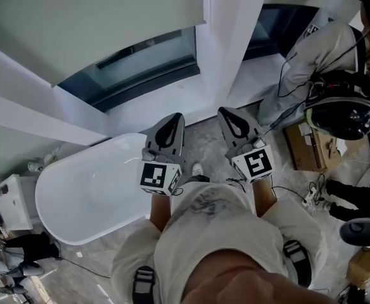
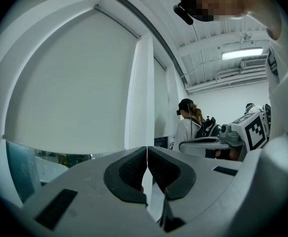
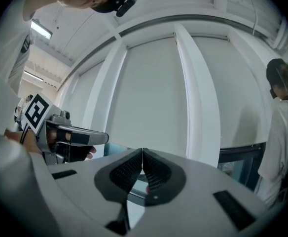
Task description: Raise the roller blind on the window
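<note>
Left hand-held gripper [image 1: 171, 124], right hand-held gripper [image 1: 234, 118]: jaws together, empty. Aimed level at blind [image 1: 77, 18], 11 o'clock (mostly lowered); likely approach, cord not seen.

The pale fabric roller blind [image 1: 90, 24] hangs at upper left, above the white oval bathtub [image 1: 90, 195]. The left gripper [image 1: 174, 118] and right gripper [image 1: 226, 113] lie side by side before the white window post [image 1: 226, 37]. Further right, a second person [image 1: 324, 49] stands beside a brown cardboard box [image 1: 305, 147].
</note>
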